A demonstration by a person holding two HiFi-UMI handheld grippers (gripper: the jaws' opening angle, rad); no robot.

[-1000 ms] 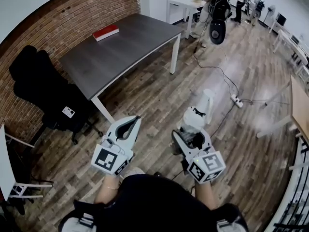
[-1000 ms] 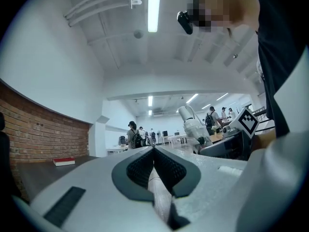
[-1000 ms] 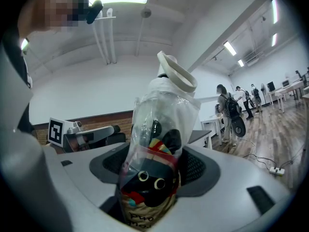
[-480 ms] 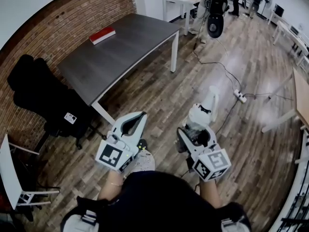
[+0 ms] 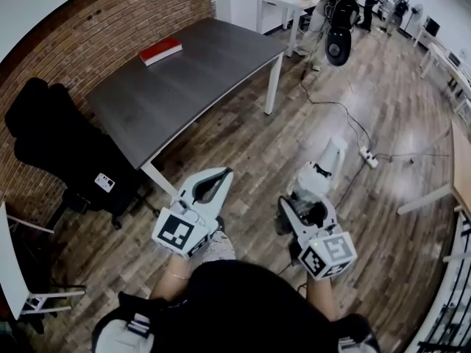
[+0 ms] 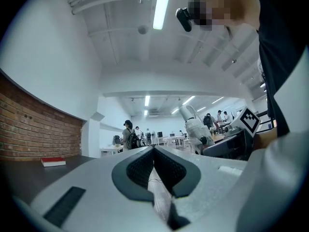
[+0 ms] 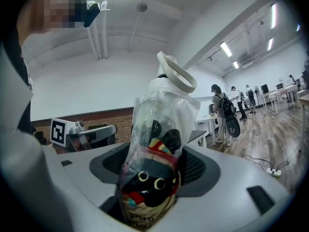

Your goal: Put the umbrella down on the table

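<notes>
A folded umbrella (image 5: 315, 181) in a clear plastic sleeve, with a white loop handle, stands up out of my right gripper (image 5: 303, 210). That gripper is shut on the umbrella's lower part; in the right gripper view the umbrella (image 7: 155, 163) fills the space between the jaws. My left gripper (image 5: 221, 176) is held beside it over the wooden floor, shut with nothing in it; its pads (image 6: 145, 166) meet at the tip. The dark grey table (image 5: 184, 76) lies ahead and to the left, apart from both grippers.
A red book (image 5: 160, 50) lies at the table's far end by the brick wall. A black office chair (image 5: 55, 149) stands left of the table. A power strip (image 5: 368, 157) and cable lie on the floor to the right. People (image 5: 338, 9) stand by white desks at the back.
Both grippers have shifted slightly right and forward as the person moves. The umbrella stays held in the right gripper; the left stays shut.
</notes>
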